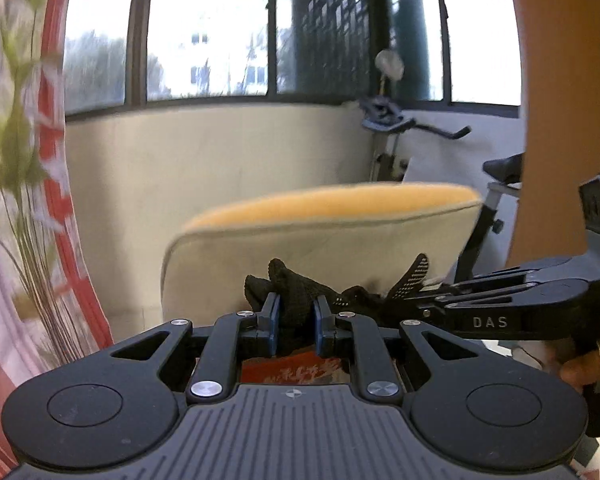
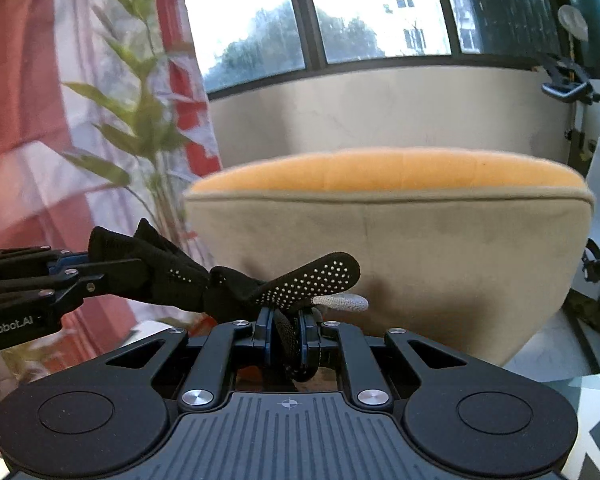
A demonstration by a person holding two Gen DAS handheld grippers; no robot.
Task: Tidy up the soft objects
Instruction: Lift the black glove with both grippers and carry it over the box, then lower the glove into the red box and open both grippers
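Note:
A black knit glove (image 1: pixel 292 292) with white grip dots hangs in the air, stretched between both grippers. My left gripper (image 1: pixel 296 316) is shut on the bunched cuff end. The right gripper (image 1: pixel 406 296) comes in from the right and grips the dotted finger end. In the right wrist view my right gripper (image 2: pixel 288 324) is shut on the glove (image 2: pixel 308 280); one dotted finger and a grey fingertip stick out to the right. The left gripper (image 2: pixel 86 266) holds the other end at the left. Part of the glove hangs hidden below the right jaws.
A beige cushion with an orange top (image 1: pixel 320 240) (image 2: pixel 388 248) stands close ahead. A leafy plant (image 2: pixel 140 120) and a red and white curtain (image 2: pixel 20 120) are on the left. An exercise bike (image 1: pixel 388 120) stands by the window wall. A person's hand (image 1: pixel 584 368) holds the right gripper.

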